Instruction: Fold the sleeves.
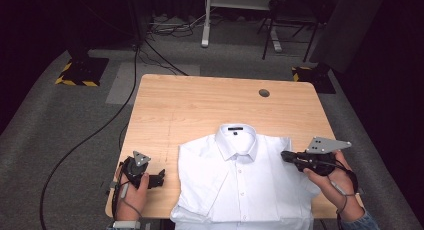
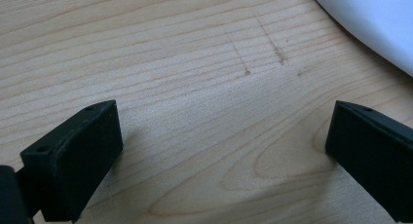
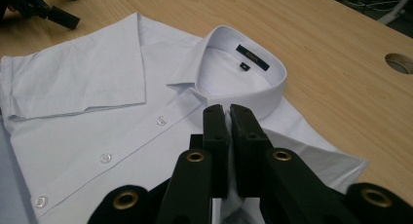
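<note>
Wooden table | right gripper jaws pinching white shirt | left gripper jaws wide, empty, beside shirt

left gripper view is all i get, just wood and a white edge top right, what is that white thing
Observer: A white shirt lying flat, buttoned, collar toward the table's far edge.
Operator: is my left gripper on it
Observer: No. The left gripper is open over bare wood beside the shirt's sleeve.
Operator: and the other one
Observer: The right gripper is shut, with a sliver of white shirt fabric between its fingers, just below the collar in its own view.
Operator: anything else on the table
Observer: Just a round cable hole near the far edge.
</note>
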A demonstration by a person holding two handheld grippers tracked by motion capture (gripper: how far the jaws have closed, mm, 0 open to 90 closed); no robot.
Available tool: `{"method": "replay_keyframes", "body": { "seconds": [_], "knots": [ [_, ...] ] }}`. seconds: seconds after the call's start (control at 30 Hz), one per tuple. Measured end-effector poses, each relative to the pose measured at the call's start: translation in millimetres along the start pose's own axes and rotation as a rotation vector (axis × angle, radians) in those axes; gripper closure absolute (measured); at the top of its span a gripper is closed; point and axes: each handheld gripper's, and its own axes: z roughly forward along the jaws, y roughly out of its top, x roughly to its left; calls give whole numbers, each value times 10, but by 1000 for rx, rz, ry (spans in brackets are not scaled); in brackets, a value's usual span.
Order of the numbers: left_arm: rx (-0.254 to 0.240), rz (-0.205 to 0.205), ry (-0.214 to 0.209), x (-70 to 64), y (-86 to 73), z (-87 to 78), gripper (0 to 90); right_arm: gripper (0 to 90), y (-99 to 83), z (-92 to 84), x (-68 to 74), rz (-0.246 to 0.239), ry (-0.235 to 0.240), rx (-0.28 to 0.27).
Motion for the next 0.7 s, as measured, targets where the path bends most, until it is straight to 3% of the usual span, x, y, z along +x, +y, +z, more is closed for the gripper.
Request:
{"method": "replay_keyframes", "body": {
  "seconds": [0.7],
  "knots": [
    [0, 0, 0, 0, 0, 0, 0, 852, -20, 324, 106, 4, 37, 60]
  ]
}}
